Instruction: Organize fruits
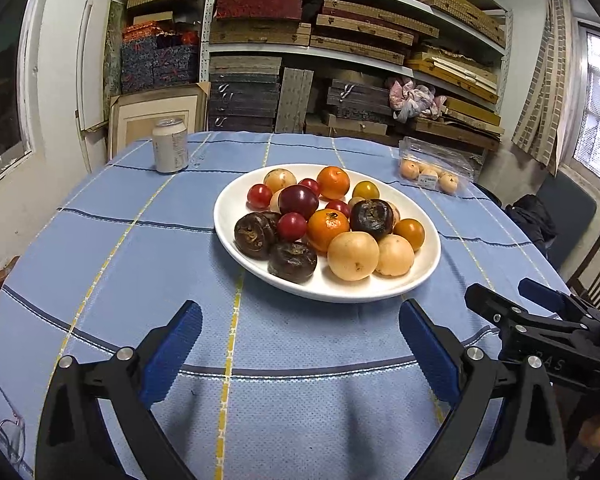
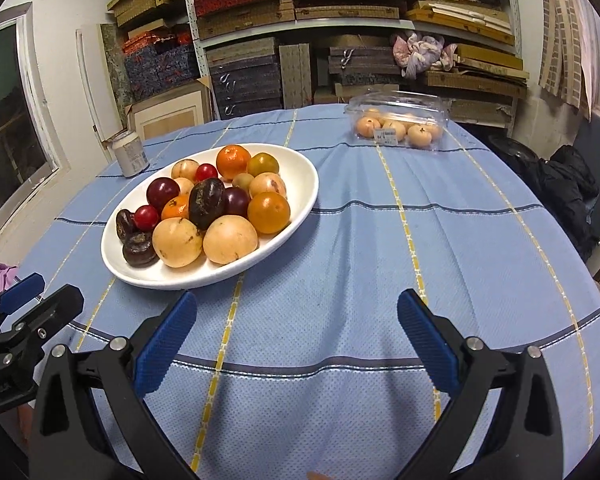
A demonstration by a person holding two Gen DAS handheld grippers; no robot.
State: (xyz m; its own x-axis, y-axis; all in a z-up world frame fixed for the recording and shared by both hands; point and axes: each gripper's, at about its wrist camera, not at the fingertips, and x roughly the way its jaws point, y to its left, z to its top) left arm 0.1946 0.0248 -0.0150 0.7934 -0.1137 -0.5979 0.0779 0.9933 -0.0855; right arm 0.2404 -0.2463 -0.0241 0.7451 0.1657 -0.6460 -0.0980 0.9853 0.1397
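Note:
A white oval plate (image 1: 236, 196) (image 2: 300, 168) sits mid-table, heaped with several fruits: pale yellow round ones (image 1: 353, 256) (image 2: 177, 242), oranges (image 1: 327, 229) (image 2: 268, 212), dark brown ones (image 1: 292, 261) (image 2: 206, 203) and small red ones (image 1: 291, 226) (image 2: 146, 217). My left gripper (image 1: 300, 320) hovers open just short of the plate's near rim, nothing between its blue pads. My right gripper (image 2: 298, 312) is open too, over bare cloth to the right of the plate. It also shows at the right edge of the left wrist view, right gripper (image 1: 520, 300).
A clear plastic box (image 1: 436, 166) (image 2: 398, 120) of pale fruits lies at the table's far right. A drink can (image 1: 170, 145) (image 2: 130, 153) stands at the far left. The blue striped tablecloth (image 2: 440, 240) covers a round table. Shelves of boxes stand behind; a dark chair (image 2: 564, 184) at right.

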